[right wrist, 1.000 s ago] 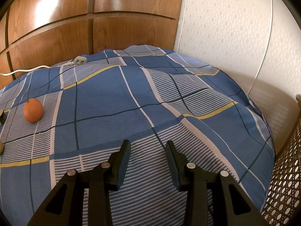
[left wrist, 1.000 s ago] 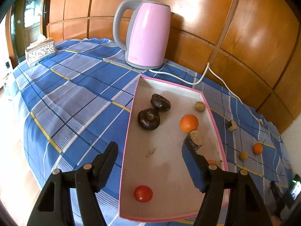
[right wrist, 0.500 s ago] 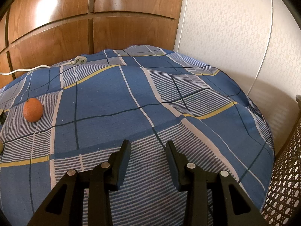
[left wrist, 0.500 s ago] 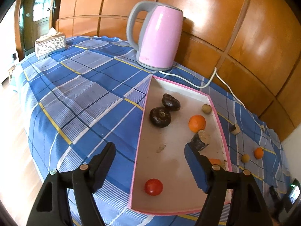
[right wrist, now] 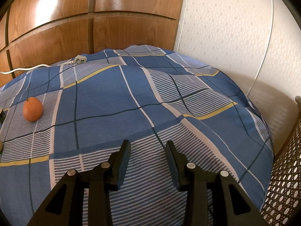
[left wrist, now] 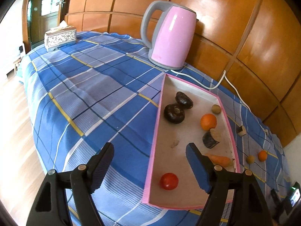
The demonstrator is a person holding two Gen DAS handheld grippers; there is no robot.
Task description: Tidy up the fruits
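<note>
A pink-rimmed tray [left wrist: 156, 131] lies on the blue checked cloth. In it are two dark fruits [left wrist: 174, 113], an orange [left wrist: 208, 121], a small brown ball [left wrist: 216, 109], a dark cut piece [left wrist: 211, 138], a carrot [left wrist: 219, 159] and a red tomato [left wrist: 169, 181]. My left gripper [left wrist: 149, 153] hovers over the tray's near left rim, its jaws opening with nothing between them. To the tray's right on the cloth lie a small orange [left wrist: 262, 155], a yellowish ball [left wrist: 250, 159] and a cut piece [left wrist: 241, 130]. My right gripper [right wrist: 147, 151] stands narrowly open over bare cloth; the small orange [right wrist: 32, 109] lies far left of it.
A pink kettle [left wrist: 169, 37] stands behind the tray, its white cord [left wrist: 231, 86] running right to a plug [right wrist: 80, 59]. A tissue box [left wrist: 60, 37] sits at the far left. Wooden panels back the table. A woven basket [right wrist: 282, 179] stands at the right edge.
My left gripper has drifted left, so the tray now sits more to the right, and its jaws have spread wider. The carrot has come into view. The right gripper has not moved.
</note>
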